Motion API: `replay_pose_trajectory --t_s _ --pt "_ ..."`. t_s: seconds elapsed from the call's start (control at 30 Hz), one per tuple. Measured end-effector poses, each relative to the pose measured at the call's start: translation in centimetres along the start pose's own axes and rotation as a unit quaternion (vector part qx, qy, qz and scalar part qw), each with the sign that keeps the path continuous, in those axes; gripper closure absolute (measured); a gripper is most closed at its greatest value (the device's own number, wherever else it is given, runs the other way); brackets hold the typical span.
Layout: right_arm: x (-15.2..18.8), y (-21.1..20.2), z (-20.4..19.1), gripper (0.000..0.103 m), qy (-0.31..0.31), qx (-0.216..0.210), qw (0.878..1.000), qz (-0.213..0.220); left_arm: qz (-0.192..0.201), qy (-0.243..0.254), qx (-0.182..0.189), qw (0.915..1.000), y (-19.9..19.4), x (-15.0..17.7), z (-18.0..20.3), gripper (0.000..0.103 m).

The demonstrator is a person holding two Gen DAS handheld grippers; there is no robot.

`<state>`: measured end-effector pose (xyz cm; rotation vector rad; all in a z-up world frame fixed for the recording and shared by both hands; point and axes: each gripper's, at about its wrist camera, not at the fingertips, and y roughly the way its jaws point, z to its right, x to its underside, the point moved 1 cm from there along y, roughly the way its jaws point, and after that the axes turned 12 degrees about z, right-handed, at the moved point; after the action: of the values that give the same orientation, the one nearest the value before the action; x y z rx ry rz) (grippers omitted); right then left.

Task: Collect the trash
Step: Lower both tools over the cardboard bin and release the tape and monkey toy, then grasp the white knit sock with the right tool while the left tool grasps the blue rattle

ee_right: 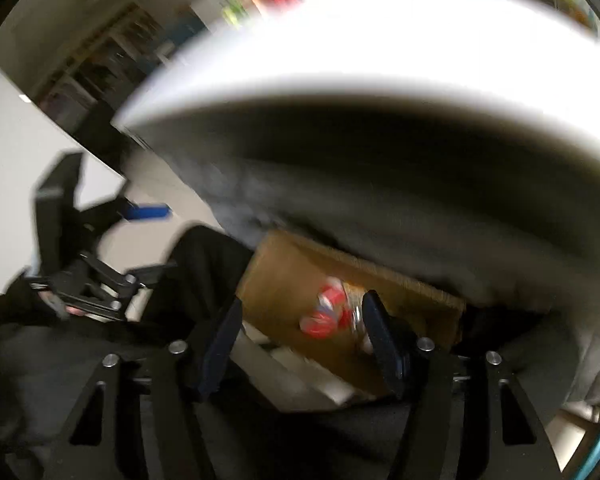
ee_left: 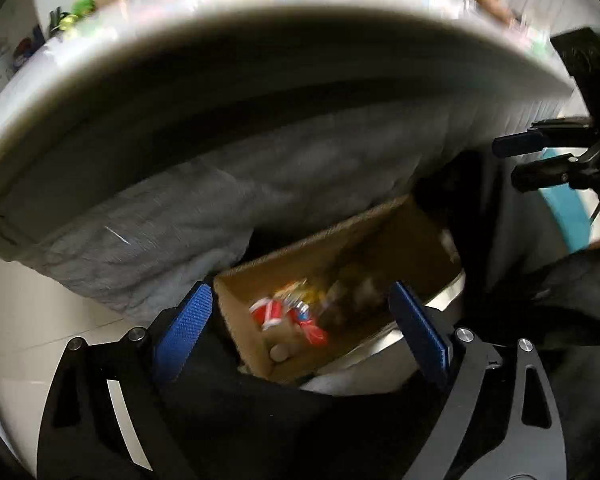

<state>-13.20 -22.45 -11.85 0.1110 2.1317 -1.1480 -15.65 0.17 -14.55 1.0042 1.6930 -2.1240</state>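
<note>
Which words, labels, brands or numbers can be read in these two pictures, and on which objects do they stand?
No text can be read in either view.
Red and white wrappers in the cardboard box: printing shows, but it is too blurred to read.
Items on the white table above: only coloured smears from motion blur.
Left tongs and right tongs: no marking shows.

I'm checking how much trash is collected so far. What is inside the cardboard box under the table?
The cardboard box holds red-and-white wrappers, something yellow and a tan round piece. Its far end is shadowed and blurred, so anything there cannot be seen.
</note>
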Motion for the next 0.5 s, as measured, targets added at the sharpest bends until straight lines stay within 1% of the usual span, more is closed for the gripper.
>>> replay_pose_trajectory --t_s 0.07,0.13,0.17,0.23,0.27,0.33,0.37,0.4,0.47,0.5 --pt "-3.4 -2.7 -0.4 0.035 -0.012 -0.001 0.999 0.052 0.031 -0.011 0.005 0.9995 -1.9 -1.4 -0.4 0.015" --pt "-7.1 -4.3 0.1 0.034 -0.017 0.002 0.995 0.095 0.076 -0.014 0.002 0.997 -4.2 -3.8 -0.7 0.015" --pt "-9.9 -5.0 0.9 0.034 -0.013 0.009 0.992 0.124 0.092 -0.014 -0.001 0.9956 -4.9 -4.6 -0.8 0.015" --pt "-14.1 -5.4 2.4 0.034 -0.002 0.029 0.986 0.166 0.135 -0.022 -0.003 0.9906 -6.3 -7.1 -1.1 0.015" --pt "-17.0 -5.1 3.7 0.034 0.014 0.037 0.981 0.188 0.148 -0.027 -0.004 0.9886 -6.6 -8.0 -1.3 0.014" --pt "-20.9 -4.3 6.0 0.034 0.05 0.049 0.975 0.211 0.174 -0.041 -0.004 0.9838 -7.3 -9.7 -1.5 0.014" --pt "-23.3 -3.2 7.3 0.034 0.066 0.061 0.972 0.218 0.183 -0.045 -0.006 0.982 -7.4 -10.2 -1.6 0.014" --pt "-24.7 -2.7 8.3 0.034 0.075 0.072 0.969 0.223 0.194 -0.051 -0.013 0.9795 -7.3 -11.0 -1.7 0.014" --pt "-27.9 0.0 9.7 0.034 0.076 0.098 0.967 0.224 0.202 -0.057 -0.026 0.9774 -7.1 -12.4 -2.0 0.014" --pt "-28.6 0.5 10.1 0.034 0.072 0.111 0.966 0.22 0.206 -0.06 -0.032 0.9763 -6.7 -13.2 -2.3 0.014"
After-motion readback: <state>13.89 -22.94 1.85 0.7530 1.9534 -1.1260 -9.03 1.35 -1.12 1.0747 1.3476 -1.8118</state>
